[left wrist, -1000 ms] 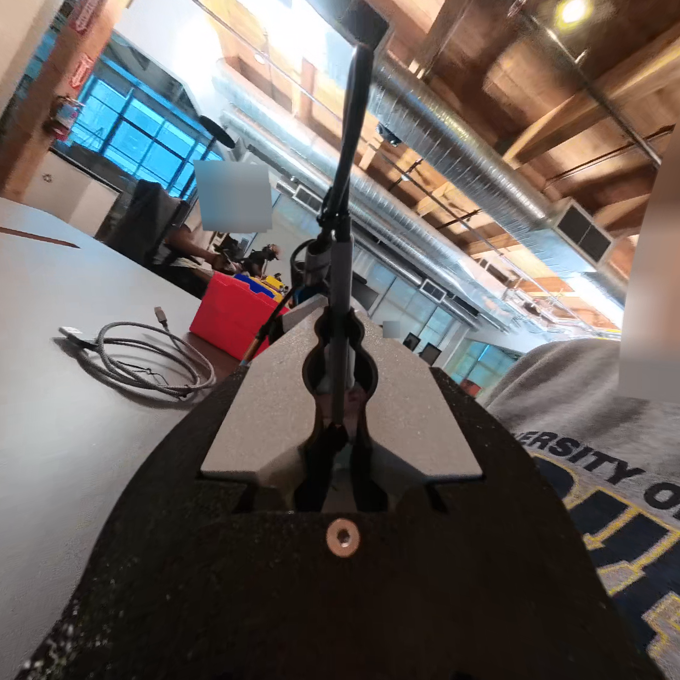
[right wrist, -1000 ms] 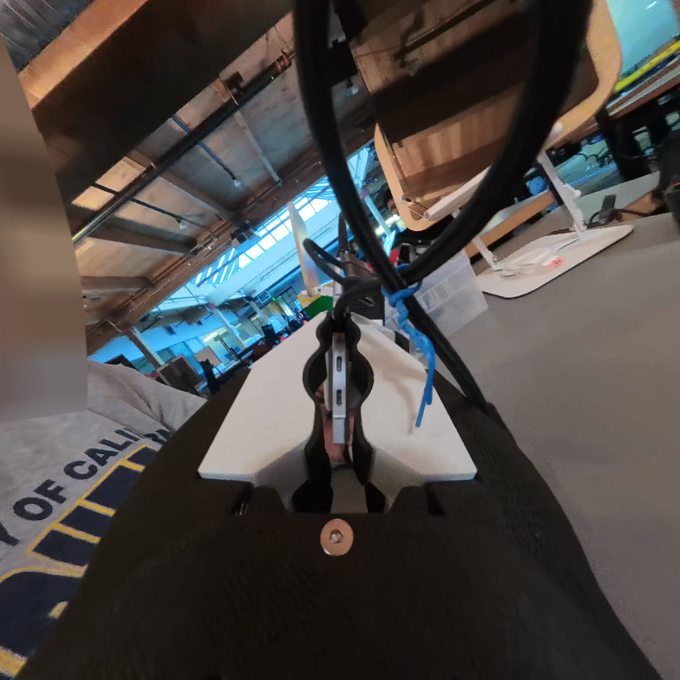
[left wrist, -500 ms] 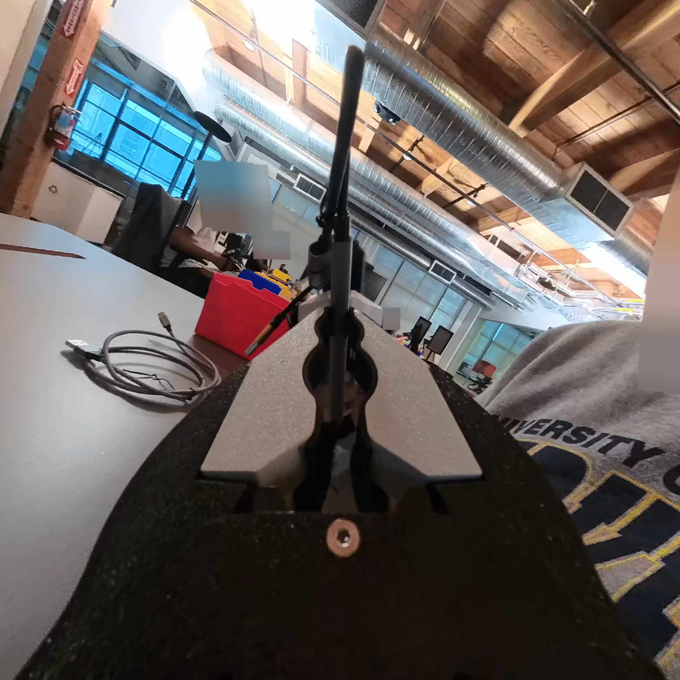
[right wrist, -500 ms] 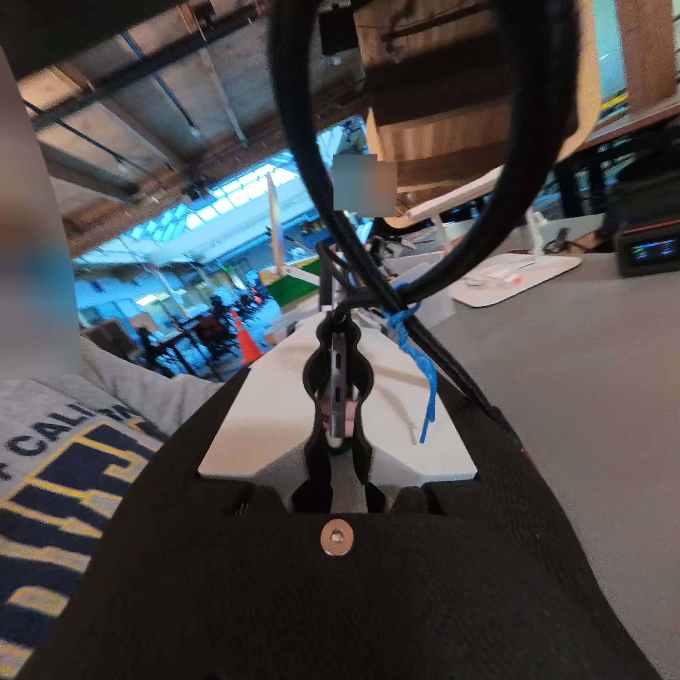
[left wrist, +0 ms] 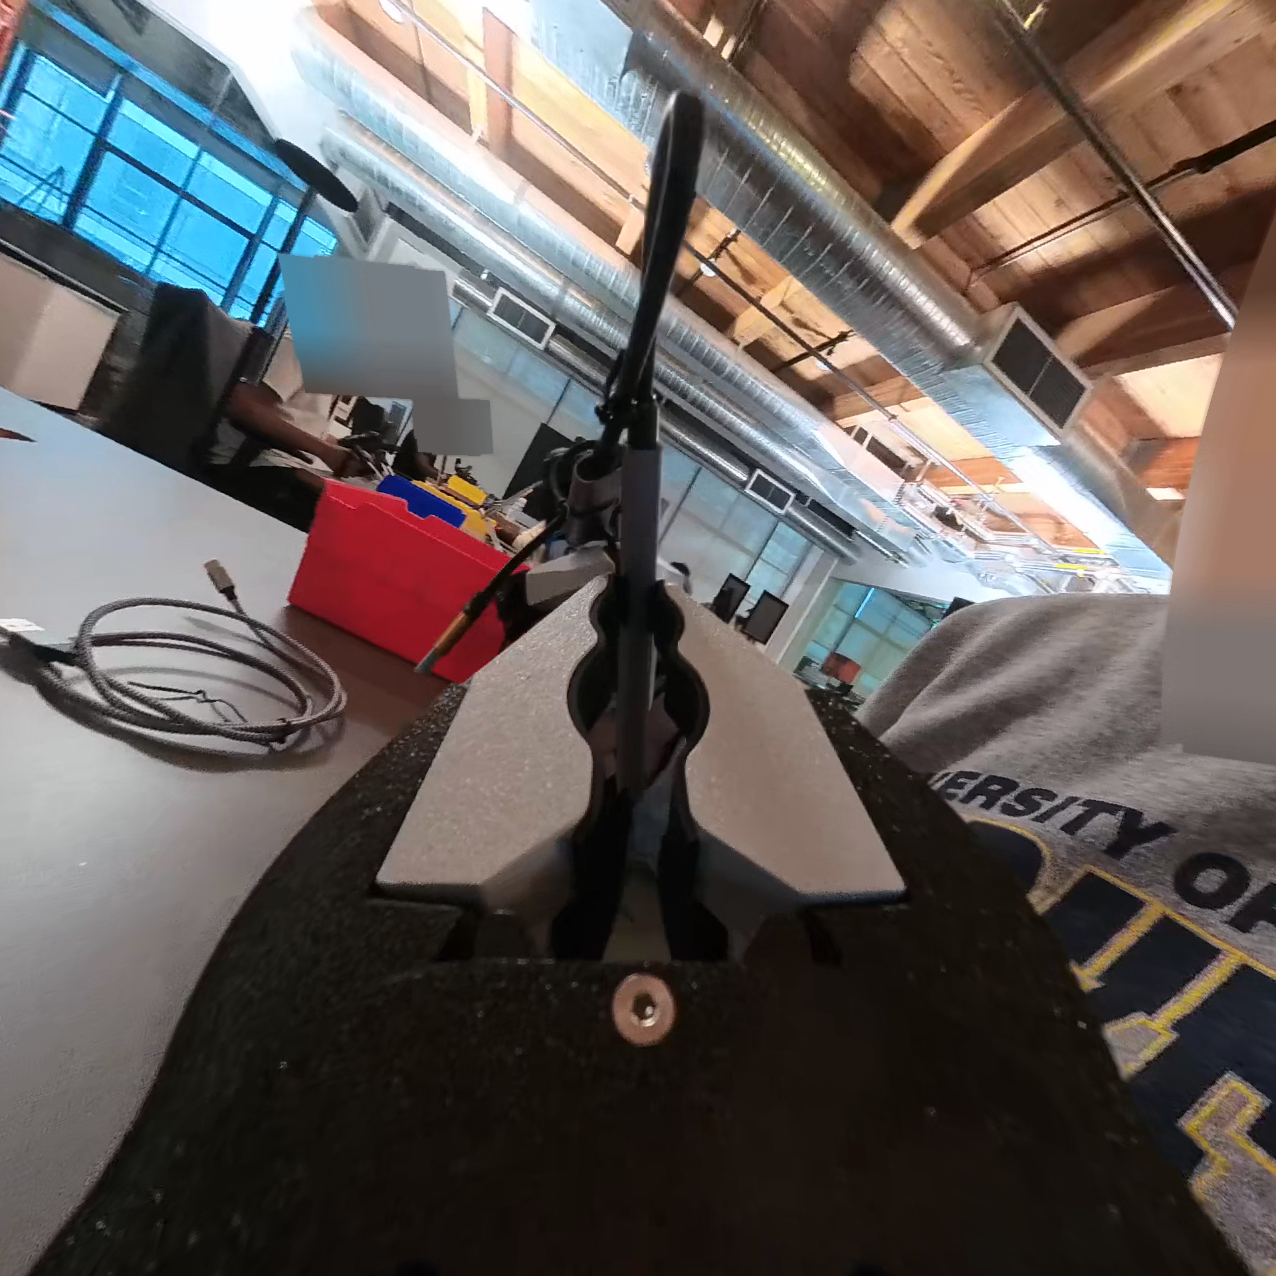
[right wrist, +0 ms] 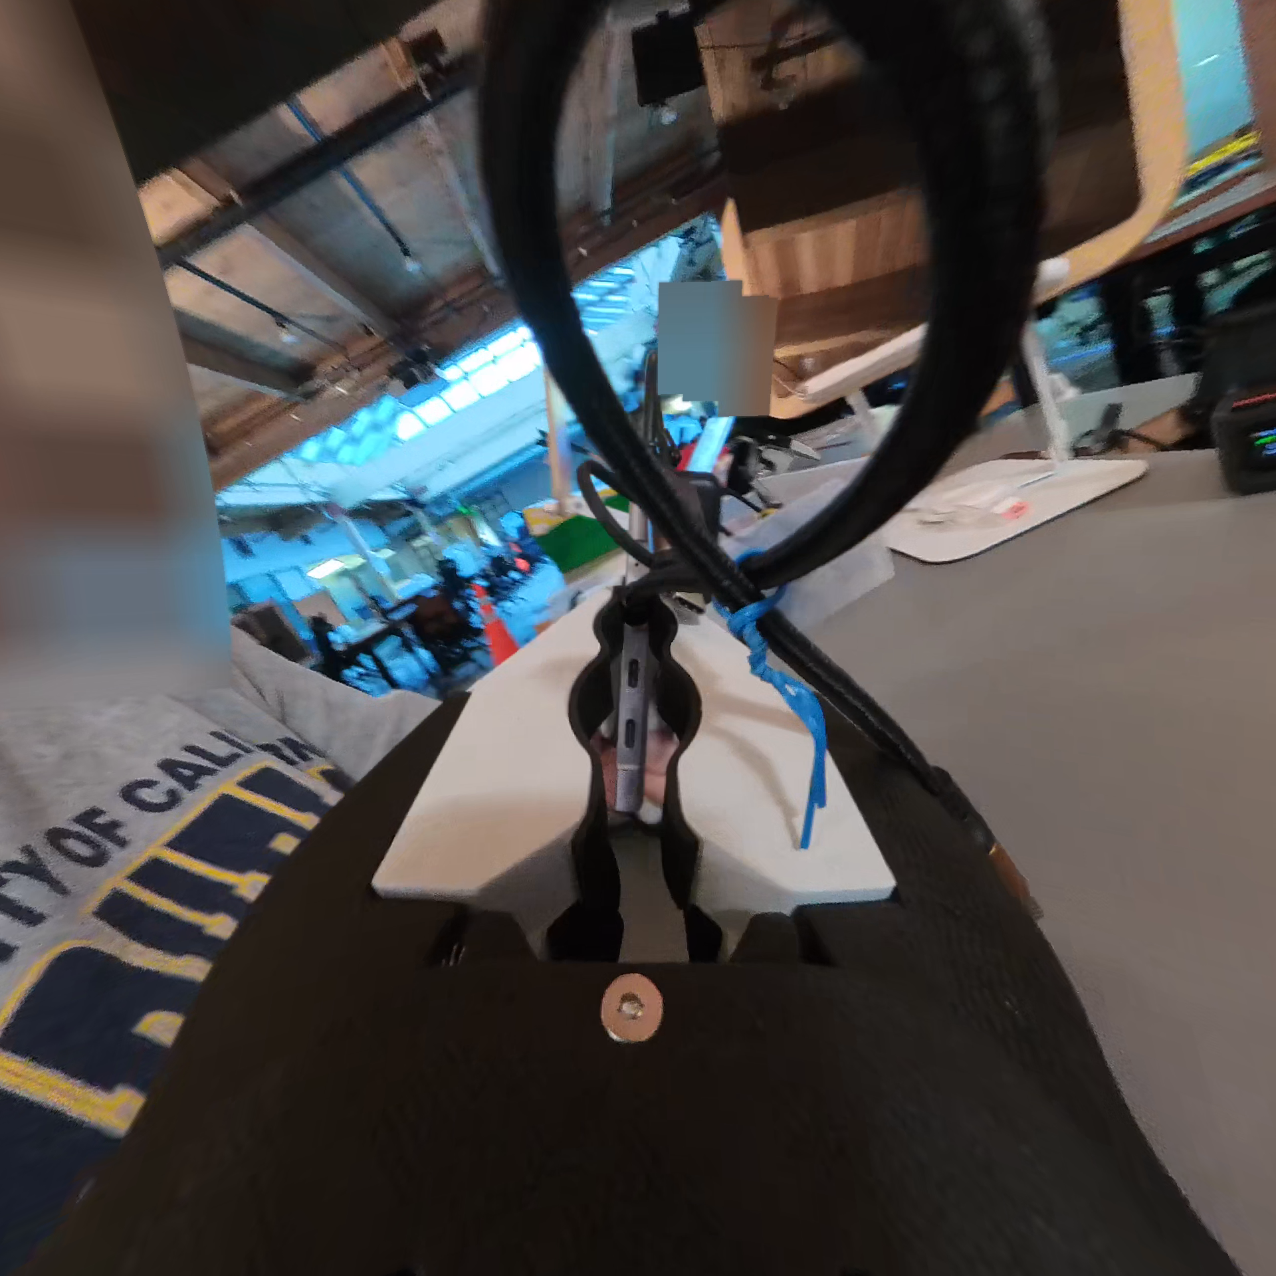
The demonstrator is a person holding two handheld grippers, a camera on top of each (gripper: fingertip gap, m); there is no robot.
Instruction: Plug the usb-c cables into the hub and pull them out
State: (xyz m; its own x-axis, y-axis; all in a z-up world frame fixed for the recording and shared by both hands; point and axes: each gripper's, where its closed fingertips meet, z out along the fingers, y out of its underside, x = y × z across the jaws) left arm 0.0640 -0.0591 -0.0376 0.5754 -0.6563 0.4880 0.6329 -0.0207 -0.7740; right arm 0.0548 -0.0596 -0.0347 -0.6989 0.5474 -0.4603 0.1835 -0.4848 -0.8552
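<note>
My left gripper [left wrist: 639, 594] is shut on a thin grey hub [left wrist: 639, 621], seen edge-on and standing up between the fingers. A black cable [left wrist: 666, 207] loops up from it, and its copper-tipped end [left wrist: 449, 639] hangs to the left. My right gripper [right wrist: 635, 611] is shut on the grey hub [right wrist: 630, 732], whose two usb-c ports face the camera. A thick black cable loop [right wrist: 545, 345] bound with a blue tie [right wrist: 780, 680] rises over it. A grey braided usb-c cable [left wrist: 207, 680] lies coiled on the table at the left.
A red bin [left wrist: 393, 587] with coloured bins behind it stands on the dark table [left wrist: 103, 863]. The person's grey sweatshirt [left wrist: 1036, 690] is close on the right. A white stand base [right wrist: 1022, 504] and a black device [right wrist: 1243, 442] sit on the grey table at the right. Less than 4 cm separates the two grippers' tips.
Both grippers stay shut on the hub. Both views have swung: the ceiling has slid up in the left view, and more table and a black device show in the right view.
</note>
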